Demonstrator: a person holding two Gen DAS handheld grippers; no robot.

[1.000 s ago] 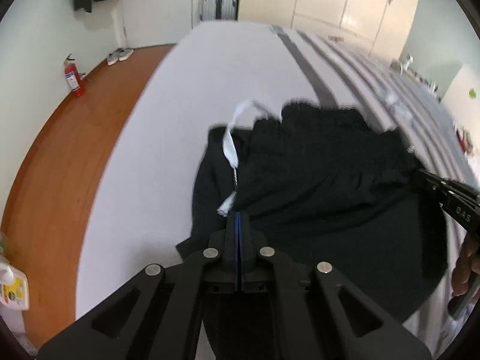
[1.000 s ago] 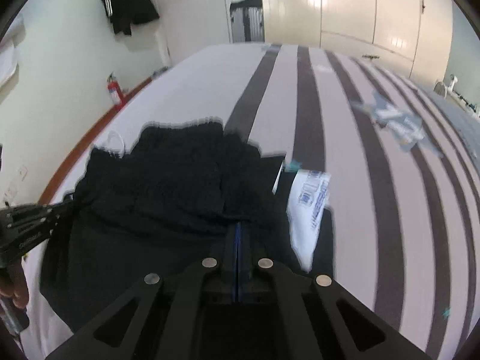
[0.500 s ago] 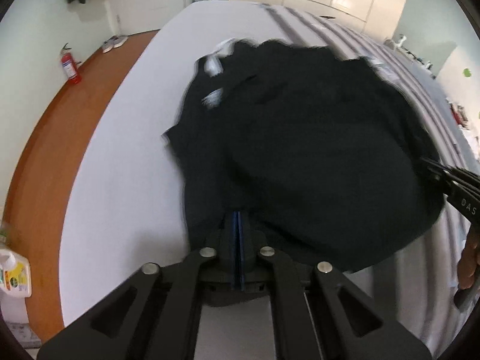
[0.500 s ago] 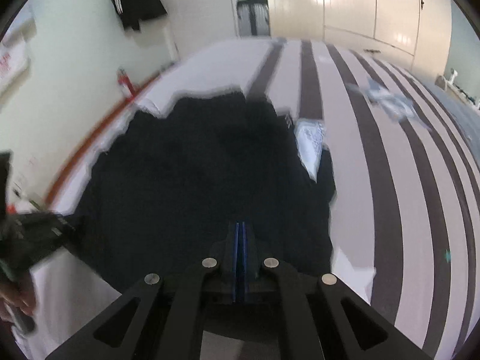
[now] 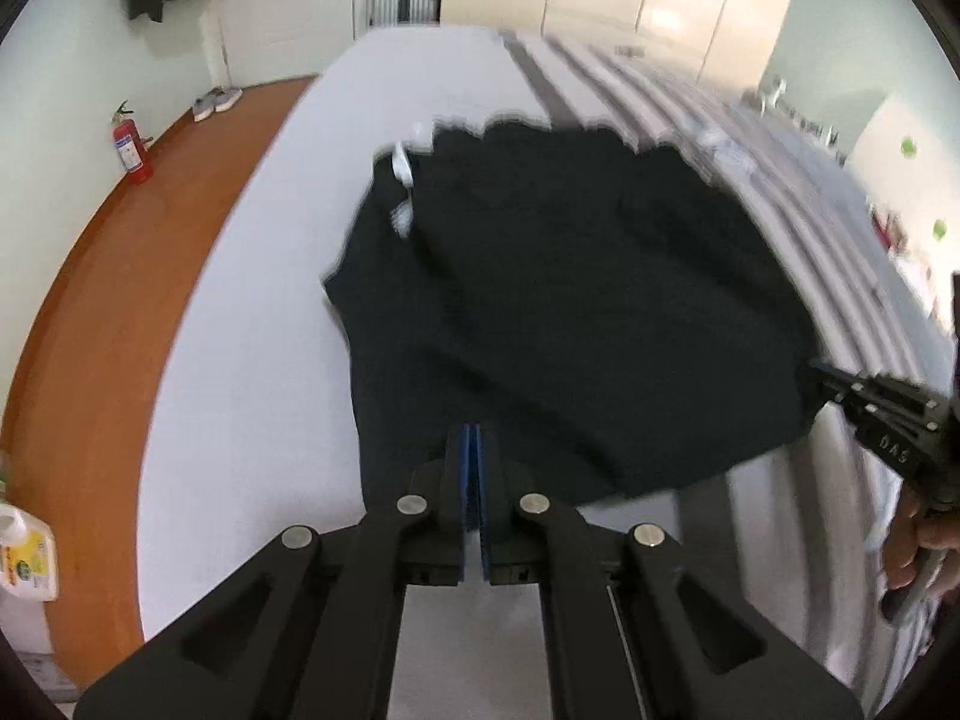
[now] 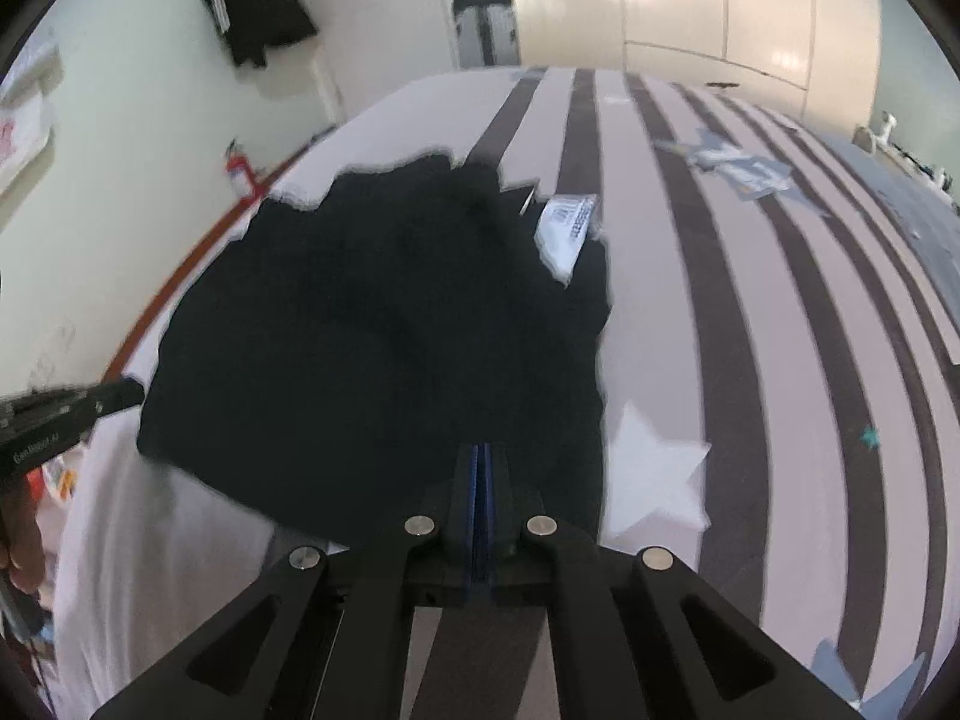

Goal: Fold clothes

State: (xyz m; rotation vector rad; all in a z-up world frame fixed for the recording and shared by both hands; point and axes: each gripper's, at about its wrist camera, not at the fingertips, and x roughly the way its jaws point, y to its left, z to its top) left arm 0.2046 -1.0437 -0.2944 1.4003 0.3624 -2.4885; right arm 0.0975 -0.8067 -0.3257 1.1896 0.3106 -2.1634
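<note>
- Garment: black knit cloth [image 5: 576, 300], spread on grey-striped white bed sheet [image 6: 720, 312].
- L gripper [image 5: 475, 450] clamps its near-left hem.
- R gripper [image 6: 482, 468] clamps near-right hem.

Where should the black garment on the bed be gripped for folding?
Judging by its pose, at its two near corners, as now: the left hand-held gripper and right hand-held gripper are each shut on the near hem of the black garment, which spreads flat away from them across the bed. Come from the near edge.
</note>
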